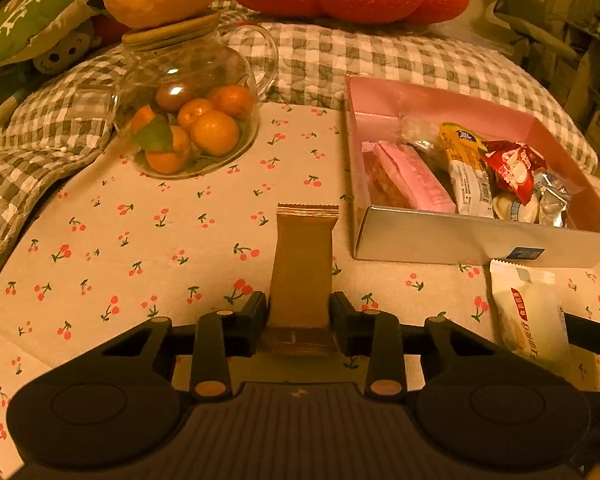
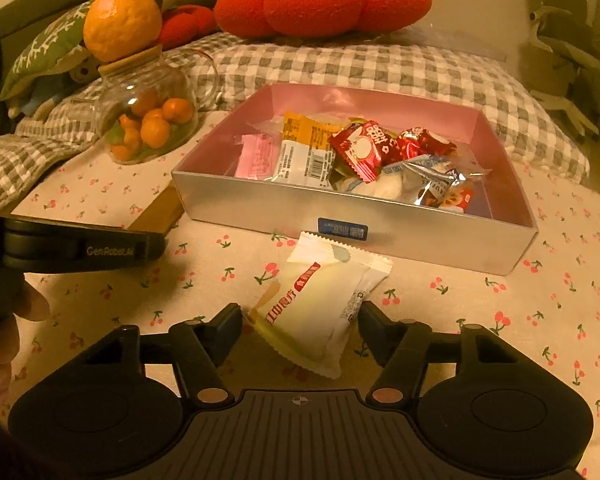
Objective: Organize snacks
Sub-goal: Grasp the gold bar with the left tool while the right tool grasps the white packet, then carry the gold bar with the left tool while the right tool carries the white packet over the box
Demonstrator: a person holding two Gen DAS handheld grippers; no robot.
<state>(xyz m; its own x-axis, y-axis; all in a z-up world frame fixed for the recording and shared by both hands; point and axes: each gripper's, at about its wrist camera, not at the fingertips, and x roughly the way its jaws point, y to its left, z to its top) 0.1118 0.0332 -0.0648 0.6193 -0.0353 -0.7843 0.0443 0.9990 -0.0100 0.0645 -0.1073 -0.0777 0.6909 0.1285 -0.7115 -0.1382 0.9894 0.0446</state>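
Left gripper [image 1: 299,312] clamps the brown bar [image 1: 303,264]. Right gripper [image 2: 300,322] straddles the white pack [image 2: 316,312], jaws apart. Most snacks already fill the box [image 2: 352,216]; these two remain.

Warm yellow light, cherry-print cloth [image 1: 148,240], grey checked quilt [image 2: 380,68] behind, red cushion [image 2: 324,0], pale chair [image 1: 516,20] at right.

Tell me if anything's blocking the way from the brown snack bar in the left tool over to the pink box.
Nothing visible lies between them. The brown snack bar, clamped in the left tool, sits just left of the pink box, with only bare cherry-print cloth between. The box's near wall stands upright, so the bar likely must go over it.
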